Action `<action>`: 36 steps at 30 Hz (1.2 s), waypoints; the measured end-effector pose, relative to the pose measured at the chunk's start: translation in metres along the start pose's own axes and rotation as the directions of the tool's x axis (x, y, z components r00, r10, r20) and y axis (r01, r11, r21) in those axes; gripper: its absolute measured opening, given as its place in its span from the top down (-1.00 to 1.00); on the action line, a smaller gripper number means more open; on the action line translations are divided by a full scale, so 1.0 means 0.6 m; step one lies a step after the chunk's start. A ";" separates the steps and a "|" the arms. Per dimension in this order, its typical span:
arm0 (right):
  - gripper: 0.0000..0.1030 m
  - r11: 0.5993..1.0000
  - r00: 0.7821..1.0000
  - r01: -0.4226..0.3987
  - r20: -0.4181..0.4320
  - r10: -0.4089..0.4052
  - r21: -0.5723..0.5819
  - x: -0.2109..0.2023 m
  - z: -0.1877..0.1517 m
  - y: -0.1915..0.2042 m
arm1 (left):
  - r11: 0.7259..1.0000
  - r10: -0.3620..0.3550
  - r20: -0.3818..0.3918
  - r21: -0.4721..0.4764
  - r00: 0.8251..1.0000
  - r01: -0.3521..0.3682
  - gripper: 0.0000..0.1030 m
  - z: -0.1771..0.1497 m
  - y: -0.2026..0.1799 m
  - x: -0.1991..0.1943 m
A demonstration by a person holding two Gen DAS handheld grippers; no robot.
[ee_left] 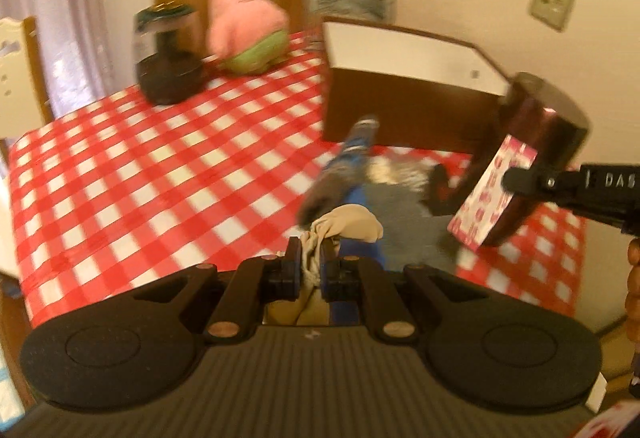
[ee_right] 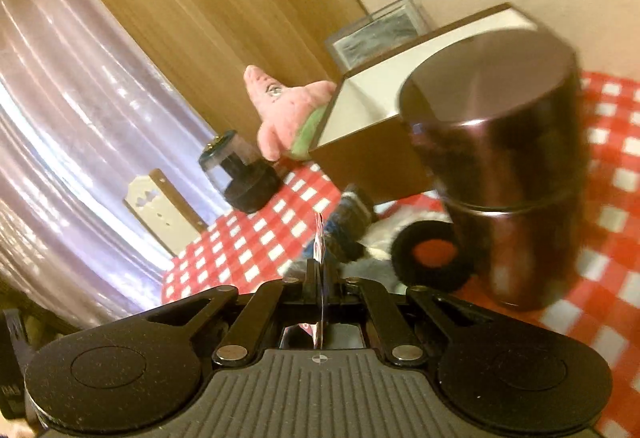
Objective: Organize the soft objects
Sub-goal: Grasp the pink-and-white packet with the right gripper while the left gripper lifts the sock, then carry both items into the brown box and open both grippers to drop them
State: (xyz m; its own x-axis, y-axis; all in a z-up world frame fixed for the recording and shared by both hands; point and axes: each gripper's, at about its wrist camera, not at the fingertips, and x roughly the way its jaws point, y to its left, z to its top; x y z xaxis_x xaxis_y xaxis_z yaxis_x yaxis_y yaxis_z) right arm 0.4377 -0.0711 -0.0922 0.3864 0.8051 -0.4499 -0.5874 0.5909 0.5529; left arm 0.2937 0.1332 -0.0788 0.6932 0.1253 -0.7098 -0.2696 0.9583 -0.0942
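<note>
Cloth filled the middle of the left wrist view: the left gripper (ee_left: 311, 265) was clenched on a beige soft cloth (ee_left: 347, 227), which bunched up between its pads and rose a little above them. Under and behind this cloth lay a pile of other soft things (ee_left: 360, 178), blue and grey, on the red checked tablecloth (ee_left: 140, 166); the blur did not let me say what each one was. Behind the pile stood a brown box (ee_left: 400, 78) with a white inside, open at the top, and nothing showed in the part of it that I could see. A pink plush toy (ee_left: 244, 18) sat far back on the table, beside a dark jar (ee_left: 168, 58). At the right edge, the right gripper (ee_left: 516, 178) pinched a flat pink patterned piece (ee_left: 492, 194) in front of a dark metal canister (ee_left: 552, 126).

In the right wrist view, the right gripper (ee_right: 320, 270) was closed on that same thin piece, seen only by its edge (ee_right: 319, 242). The canister (ee_right: 504, 166) stood near on the right, with a black fuzzy ring (ee_right: 428, 254) just beside its base, and the box (ee_right: 380, 134) behind.

By my judgement the sorting was at an early stage. Both claws held something, but the box looked unfilled, and the pile, the ring and the plush toy remained to be put in place.
</note>
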 end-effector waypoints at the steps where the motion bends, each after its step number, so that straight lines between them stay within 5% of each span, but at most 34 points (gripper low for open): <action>1: 0.99 1.000 1.000 0.012 0.004 -0.012 -0.002 -0.013 -0.002 -0.001 | 1.000 -0.015 0.005 0.011 1.000 0.015 0.85 0.001 -0.008 -0.002; 16: 0.99 0.976 0.975 0.215 0.049 -0.217 0.046 -0.182 -0.009 -0.086 | 0.988 -0.116 0.019 0.108 0.993 0.113 0.85 0.018 -0.127 0.004; 26: 0.99 0.971 0.970 0.238 0.064 -0.237 -0.022 -0.201 0.101 -0.184 | 0.999 -0.036 0.077 0.043 0.996 0.032 0.85 0.096 -0.188 0.037; 36: 0.99 0.978 0.983 0.166 0.106 -0.153 -0.129 -0.143 0.255 -0.244 | 1.000 0.017 0.152 0.004 0.988 -0.018 0.85 0.228 -0.225 0.093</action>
State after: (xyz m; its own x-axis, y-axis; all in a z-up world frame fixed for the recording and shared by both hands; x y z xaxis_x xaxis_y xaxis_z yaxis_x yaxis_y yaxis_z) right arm 0.5991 -0.2193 -0.0275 0.5448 0.7062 -0.4523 -0.6020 0.7048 0.3753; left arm 0.4602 0.0462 -0.0101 0.7820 0.1793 -0.5969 -0.2793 0.9570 -0.0785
